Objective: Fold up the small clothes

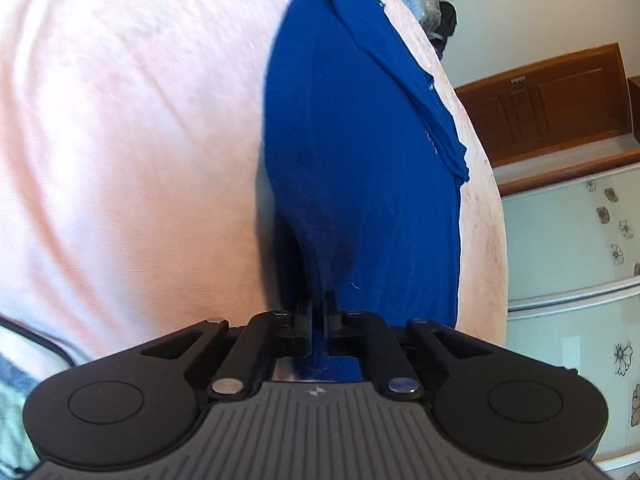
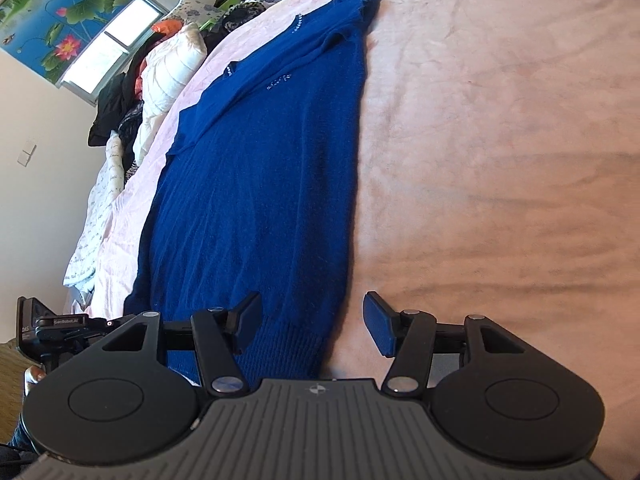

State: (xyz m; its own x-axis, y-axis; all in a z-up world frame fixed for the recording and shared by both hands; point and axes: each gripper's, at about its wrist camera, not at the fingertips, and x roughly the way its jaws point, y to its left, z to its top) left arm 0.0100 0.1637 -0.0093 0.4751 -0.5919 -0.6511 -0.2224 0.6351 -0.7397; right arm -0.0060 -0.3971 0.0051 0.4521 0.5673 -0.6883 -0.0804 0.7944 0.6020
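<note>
A blue knit sweater (image 1: 360,160) lies lengthwise on a pink bedspread (image 1: 120,140). My left gripper (image 1: 319,305) is shut on the sweater's near edge, and the cloth bunches up into the closed jaws. In the right wrist view the same sweater (image 2: 260,160) stretches away, with its ribbed hem (image 2: 280,340) nearest. My right gripper (image 2: 314,326) stands open over the hem's right corner. Its left pad (image 2: 248,320) is above the cloth, its right pad (image 2: 380,330) above the bedspread (image 2: 500,160). Neither pad presses on anything. The left gripper's body (image 2: 52,326) shows at the left edge.
A heap of clothes and a white padded garment (image 2: 168,68) lies along the bed's far left side, under a window (image 2: 108,44). On the other side are a wooden cabinet (image 1: 552,100) and flowered glass panels (image 1: 572,240). A person's hand (image 2: 32,378) shows at lower left.
</note>
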